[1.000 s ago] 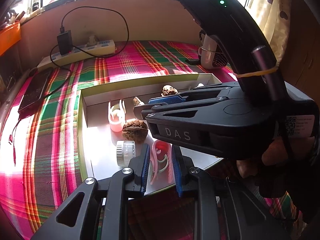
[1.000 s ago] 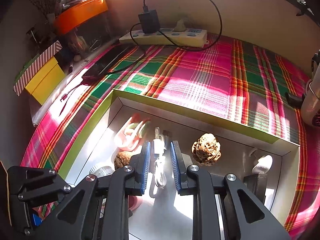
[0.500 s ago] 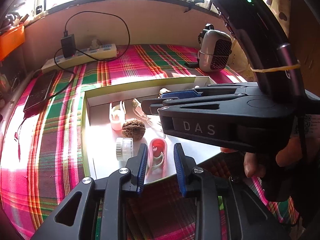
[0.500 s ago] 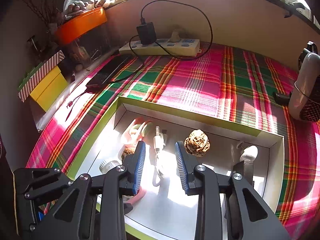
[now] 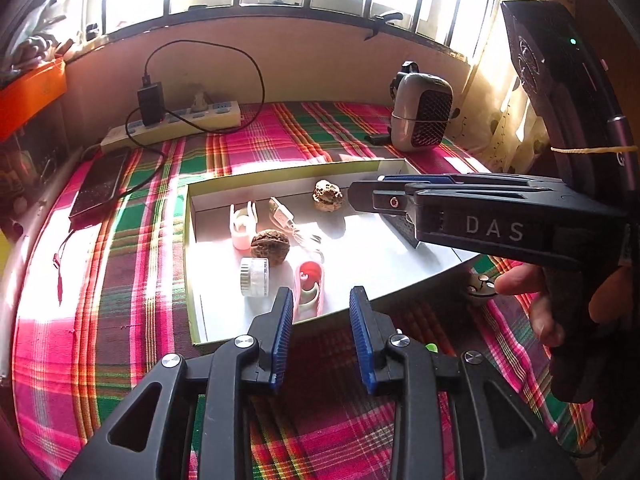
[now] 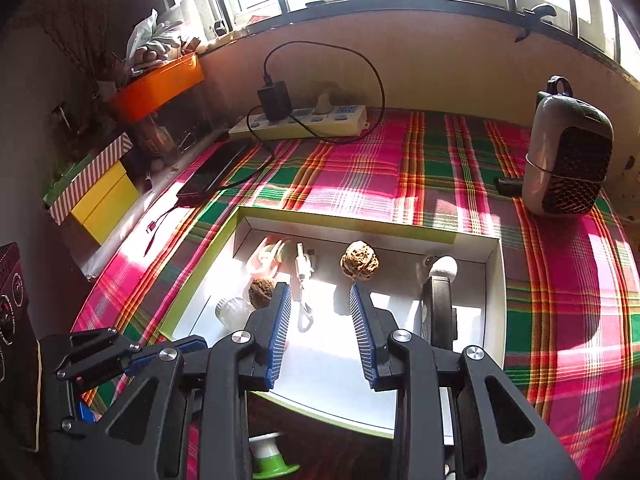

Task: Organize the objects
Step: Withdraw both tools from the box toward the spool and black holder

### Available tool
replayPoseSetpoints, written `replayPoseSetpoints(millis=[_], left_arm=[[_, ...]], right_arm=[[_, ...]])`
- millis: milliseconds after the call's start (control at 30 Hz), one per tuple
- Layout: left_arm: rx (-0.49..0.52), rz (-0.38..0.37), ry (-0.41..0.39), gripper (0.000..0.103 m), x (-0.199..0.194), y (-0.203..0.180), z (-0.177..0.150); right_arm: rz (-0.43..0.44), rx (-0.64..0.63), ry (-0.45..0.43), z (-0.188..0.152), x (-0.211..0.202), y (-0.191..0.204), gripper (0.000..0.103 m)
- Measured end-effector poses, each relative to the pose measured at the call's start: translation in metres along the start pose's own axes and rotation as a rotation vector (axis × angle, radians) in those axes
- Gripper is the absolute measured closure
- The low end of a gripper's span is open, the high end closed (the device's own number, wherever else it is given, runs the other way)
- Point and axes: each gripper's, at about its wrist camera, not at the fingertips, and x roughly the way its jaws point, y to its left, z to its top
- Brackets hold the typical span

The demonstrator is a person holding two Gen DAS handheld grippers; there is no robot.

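A shallow white box with a green rim [image 5: 192, 280] [image 6: 200, 280] lies on the plaid cloth. In it are a pink clip [image 5: 309, 288], a small clear jar [image 5: 254, 277], a dark walnut [image 5: 270, 246] [image 6: 262, 288], a lighter walnut [image 5: 328, 196] [image 6: 359, 266], a pale pink clip [image 5: 242, 226], a white USB cable [image 5: 286, 218] [image 6: 303, 288] and a black object [image 6: 438, 312]. My left gripper [image 5: 320, 340] is open and empty, held above the box's near edge. My right gripper [image 6: 320, 332] is open and empty above the box.
A power strip with a black charger [image 5: 172, 122] [image 6: 300, 120], a phone [image 5: 100, 188] and a small grey heater [image 5: 422, 120] [image 6: 568, 160] stand behind the box. Yellow and orange boxes [image 6: 104, 196] sit at the left. A green-and-white item [image 6: 268, 460] lies under my right gripper.
Both grippers opened, letting go of the pink clip and the cable, and drew back and up from the box. The clip and cable lie in the box.
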Motion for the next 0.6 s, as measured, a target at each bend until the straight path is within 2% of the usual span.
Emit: replayPoseSetpoints(millis=[367,600], left_arm=[[-0.017,-0.018,-0.064,0.076,-0.032,-0.001,-0.015],[0.003,-0.074,-0.046,0.071,-0.031,-0.010,-0.029]], right_arm=[[-0.055,0.036,-0.050,-0.038,-0.044,-0.010,0.071],[-0.116,0.069,-0.073,-0.065,-0.067,-0.023,0.071]])
